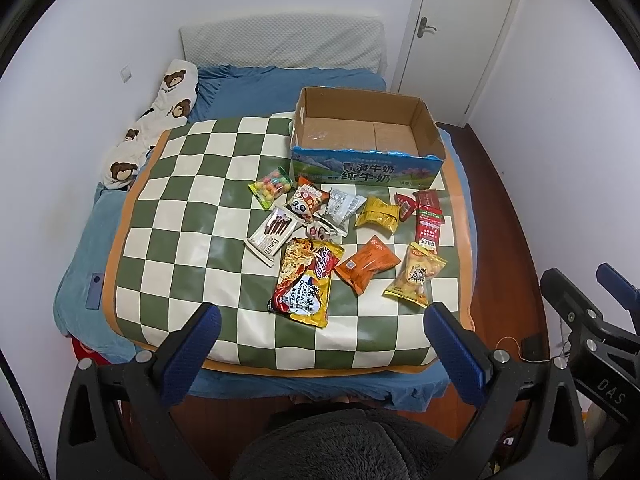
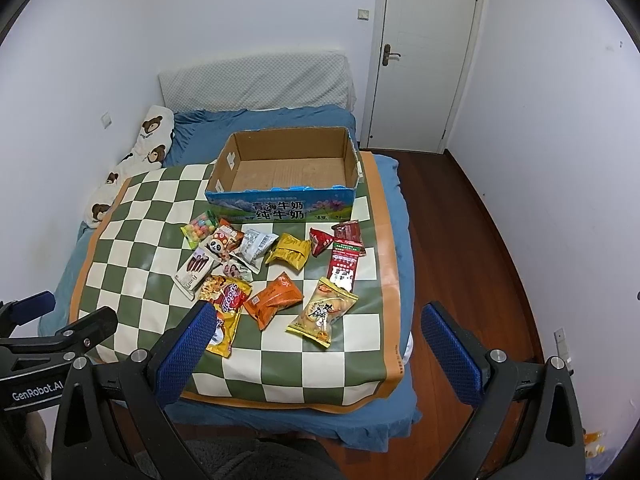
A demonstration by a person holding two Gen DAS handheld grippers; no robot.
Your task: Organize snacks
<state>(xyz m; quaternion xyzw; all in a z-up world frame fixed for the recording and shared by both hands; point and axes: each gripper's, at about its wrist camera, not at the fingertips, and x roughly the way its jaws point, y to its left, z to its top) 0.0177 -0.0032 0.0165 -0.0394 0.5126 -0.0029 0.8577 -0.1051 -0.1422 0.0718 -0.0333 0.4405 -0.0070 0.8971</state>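
Observation:
Several snack packets lie scattered on a green-and-cream checkered mat (image 1: 180, 208) (image 2: 132, 248) on the bed. Among them are a large noodle packet (image 1: 306, 282) (image 2: 228, 306), an orange packet (image 1: 367, 263) (image 2: 273, 300), a yellow cracker bag (image 1: 416, 274) (image 2: 322, 312) and a candy bag (image 1: 271, 187) (image 2: 199, 229). Behind them stands an empty cardboard milk box (image 1: 366, 168) (image 2: 280, 208). My left gripper (image 1: 322, 328) hangs open above the mat's near edge. My right gripper (image 2: 318, 330) is also open, holding nothing.
A bear-print pillow (image 1: 160, 120) (image 2: 132, 156) lies along the bed's left side. A phone (image 1: 95, 286) rests on the blue blanket at the left. A white door (image 2: 424, 52) and wooden floor (image 2: 460, 240) lie to the right. A person's dark fleece clothing (image 1: 340, 444) fills the bottom.

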